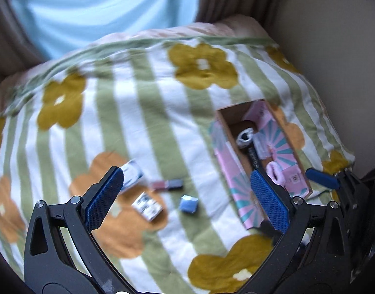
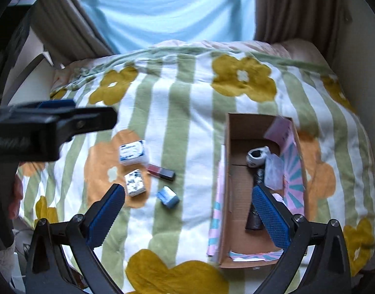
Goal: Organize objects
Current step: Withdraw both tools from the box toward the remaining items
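Green-and-white striped blanket (image 2: 177,112) with mustard and orange flowers covers the bed, and the loose things lie on it in a small cluster. A white packet with blue print (image 2: 133,152) sits farthest back, a small blue-and-white patterned box (image 2: 136,182) lies just in front of it, a red and black lipstick tube (image 2: 161,171) lies just to the right of them, and a little blue box (image 2: 168,196) sits nearest the right gripper (image 2: 187,210), whose blue pads stand wide apart and hold nothing.

To the right, a cardboard box (image 2: 227,161) with pink and teal paper on its outside stands open on the blanket. Inside it lie a white ring-shaped thing (image 2: 256,156), a long black thing (image 2: 257,196), a clear plastic packet (image 2: 274,174) and something pink.

From the left wrist view, the left gripper (image 1: 187,198) hangs over the same cluster with its pads also wide apart and empty; this view is blurred. The cardboard box (image 1: 221,125) is to its right.
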The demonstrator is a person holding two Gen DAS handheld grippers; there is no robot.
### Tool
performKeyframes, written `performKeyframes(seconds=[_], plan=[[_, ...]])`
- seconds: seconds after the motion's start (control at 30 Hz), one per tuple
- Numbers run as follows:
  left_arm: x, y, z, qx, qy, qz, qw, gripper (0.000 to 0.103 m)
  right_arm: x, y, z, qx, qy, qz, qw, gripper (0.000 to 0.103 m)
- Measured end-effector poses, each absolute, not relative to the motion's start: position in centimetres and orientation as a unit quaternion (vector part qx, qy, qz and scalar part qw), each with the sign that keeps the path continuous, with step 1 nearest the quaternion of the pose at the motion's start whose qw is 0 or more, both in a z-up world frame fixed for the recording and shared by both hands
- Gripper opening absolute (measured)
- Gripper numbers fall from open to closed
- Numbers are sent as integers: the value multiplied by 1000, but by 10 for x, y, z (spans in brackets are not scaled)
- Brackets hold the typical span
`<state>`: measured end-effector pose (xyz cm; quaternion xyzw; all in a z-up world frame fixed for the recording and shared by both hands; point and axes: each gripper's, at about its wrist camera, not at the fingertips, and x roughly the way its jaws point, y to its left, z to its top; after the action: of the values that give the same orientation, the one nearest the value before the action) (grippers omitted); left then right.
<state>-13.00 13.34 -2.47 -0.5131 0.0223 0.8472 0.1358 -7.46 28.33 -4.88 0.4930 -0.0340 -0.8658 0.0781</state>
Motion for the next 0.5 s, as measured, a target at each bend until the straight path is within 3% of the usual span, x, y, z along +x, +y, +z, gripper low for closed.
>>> performKeyframes(seconds=[0.5], plan=[[-14,18,-8,-467,-27,883,42,103,-39,224,-28,479,-5,-872,105,103]])
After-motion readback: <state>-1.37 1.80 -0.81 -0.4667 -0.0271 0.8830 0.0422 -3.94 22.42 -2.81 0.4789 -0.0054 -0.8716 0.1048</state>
